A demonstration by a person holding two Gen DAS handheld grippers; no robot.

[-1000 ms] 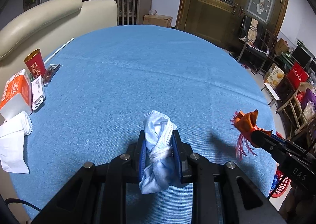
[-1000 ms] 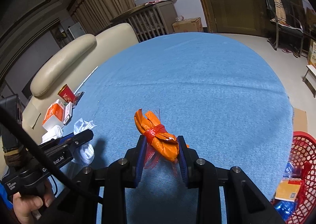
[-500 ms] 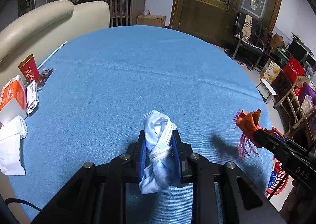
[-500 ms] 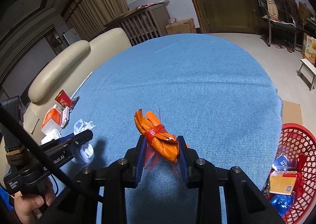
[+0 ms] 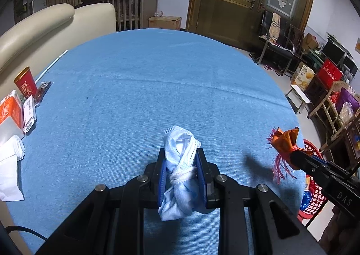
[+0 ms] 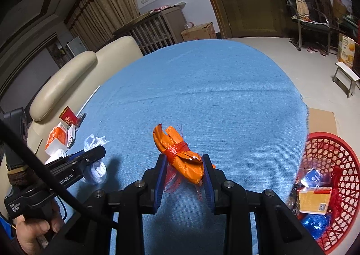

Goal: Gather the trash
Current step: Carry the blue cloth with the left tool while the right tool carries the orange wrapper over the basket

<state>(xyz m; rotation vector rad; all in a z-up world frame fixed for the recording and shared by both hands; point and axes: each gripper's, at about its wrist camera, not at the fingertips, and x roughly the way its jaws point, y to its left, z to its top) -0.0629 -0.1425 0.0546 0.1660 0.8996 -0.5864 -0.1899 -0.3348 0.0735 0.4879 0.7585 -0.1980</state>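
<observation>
My left gripper [image 5: 181,160] is shut on a knotted light-blue face mask [image 5: 180,165] and holds it above the blue tablecloth [image 5: 146,88]. My right gripper [image 6: 185,164] is shut on an orange wrapper tied with red netting [image 6: 180,153], also held above the cloth. The wrapper shows in the left wrist view [image 5: 284,143] at the right, near the table edge. The mask shows in the right wrist view [image 6: 95,142] at the left. A red basket [image 6: 346,156] with trash inside stands on the floor at the right, below the table edge; it also shows in the left wrist view [image 5: 313,201].
At the table's left edge stand a red paper cup [image 5: 25,81], an orange and white carton [image 5: 10,108], a white tissue [image 5: 9,165] and a thin white stick [image 5: 51,65]. A cream sofa [image 5: 45,27] sits behind. Chairs and boxes stand at the far right.
Both grippers have moved right with their loads still held. The red basket has come further into the right wrist view, and the items at the table's left have slid towards the frame edge.
</observation>
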